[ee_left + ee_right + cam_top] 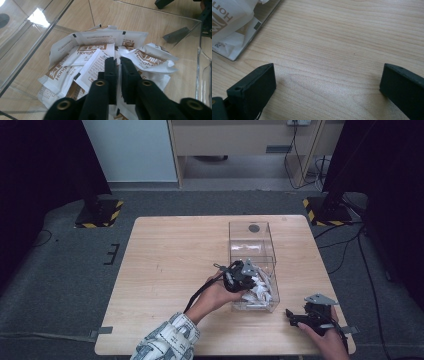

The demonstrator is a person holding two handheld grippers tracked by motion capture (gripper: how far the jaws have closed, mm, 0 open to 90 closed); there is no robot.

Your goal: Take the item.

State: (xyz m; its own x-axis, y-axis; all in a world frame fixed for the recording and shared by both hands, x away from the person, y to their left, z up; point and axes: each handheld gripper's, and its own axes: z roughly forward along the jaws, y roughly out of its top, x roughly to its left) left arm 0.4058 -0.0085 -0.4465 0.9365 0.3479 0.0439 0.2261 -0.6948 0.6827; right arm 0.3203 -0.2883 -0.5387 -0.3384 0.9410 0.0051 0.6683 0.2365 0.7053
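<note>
Your left gripper [248, 281] is reached down into the near end of the clear acrylic box [235, 237], and in the left gripper view its black jaws stand almost together over the heap of sachets [100, 60], a thin slot left between them; whether a sachet edge is pinched in that slot you cannot tell from here, since the white printed packet [93, 67] lies right under the tips. That narrow setting looks chosen for picking a single thin packet out of a loose pile rather than scooping several. The sachets are flat, white, paper-like pouches with brown lettering and small black corner marks, crumpled and overlapping, so they will likely slide over each other and flex when nipped. The box walls are glossy and see-through, throwing back a bright glare, and they hem the pile in on the table [170, 250], a pale wood-grain surface with a matte finish. Your right gripper [292, 317] rests low near the table's front right corner, well apart from the box, its jaws spread wide over bare wood, apparently parked out of the way and ready to receive.
</note>
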